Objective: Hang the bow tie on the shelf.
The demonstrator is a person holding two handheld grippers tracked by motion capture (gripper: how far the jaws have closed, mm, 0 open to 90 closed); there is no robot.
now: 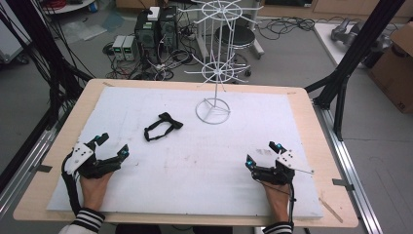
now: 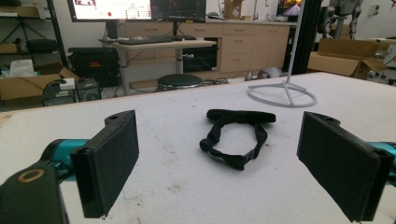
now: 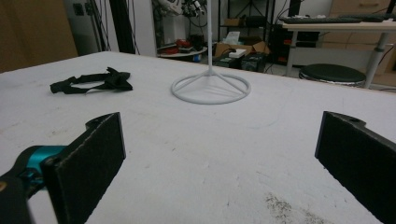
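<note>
The black strap [image 1: 162,126] lies flat on the white table [image 1: 195,165], left of centre, its long axis running from near-left up to far-right (the bow-like end farther off), near the wire stand [image 1: 213,105]. Left gripper [image 1: 110,146] rests low at the near left, angled toward the strap, jaws wide apart and empty. Right gripper [image 1: 263,153] rests at the near right, jaws likewise apart.

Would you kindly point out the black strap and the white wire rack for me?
black strap [image 1: 163,126], high view, on its looped band.
white wire rack [image 1: 213,111], high view, on its ring base.
</note>
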